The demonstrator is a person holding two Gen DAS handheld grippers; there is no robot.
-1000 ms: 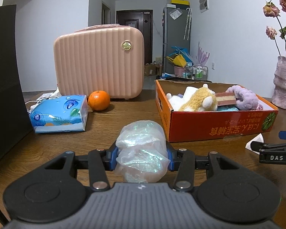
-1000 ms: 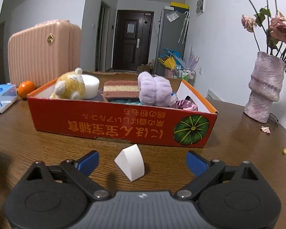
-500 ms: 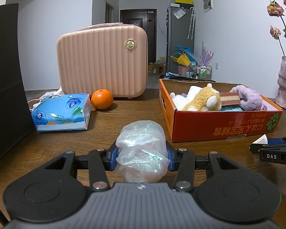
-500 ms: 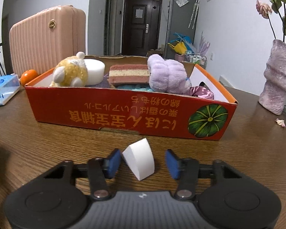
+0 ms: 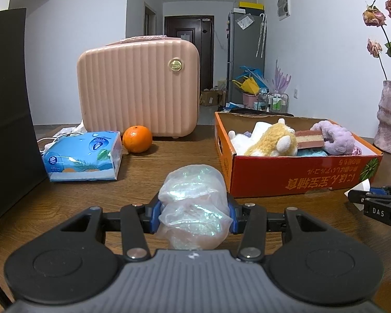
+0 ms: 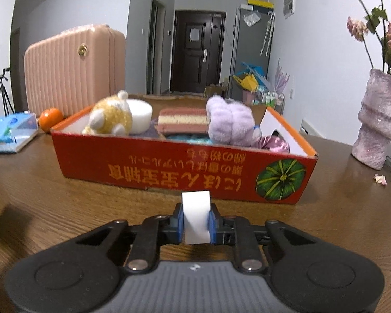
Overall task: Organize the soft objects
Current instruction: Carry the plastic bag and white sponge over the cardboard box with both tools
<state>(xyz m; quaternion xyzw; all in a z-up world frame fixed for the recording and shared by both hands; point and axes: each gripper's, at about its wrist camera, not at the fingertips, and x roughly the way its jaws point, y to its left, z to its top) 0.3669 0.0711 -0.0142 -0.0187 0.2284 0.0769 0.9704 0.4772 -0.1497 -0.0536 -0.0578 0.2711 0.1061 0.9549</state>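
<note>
The box (image 6: 148,167) is red with yellow letters and a green pumpkin picture; the sponge wedge (image 6: 196,216) is white, the crumpled bag (image 5: 194,208) is shiny pink, the suitcase (image 5: 138,88) is pink with ribs

Left gripper (image 5: 194,217) clamped; right gripper (image 6: 196,221) fingers just closed

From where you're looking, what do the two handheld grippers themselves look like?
Both the left gripper and right gripper look alike: black linkage arms with silver pivot pins, blue pads, and a ribbed grey body. White "DAS" lettering marks the right gripper's side. No hands or sleeves show.
</note>
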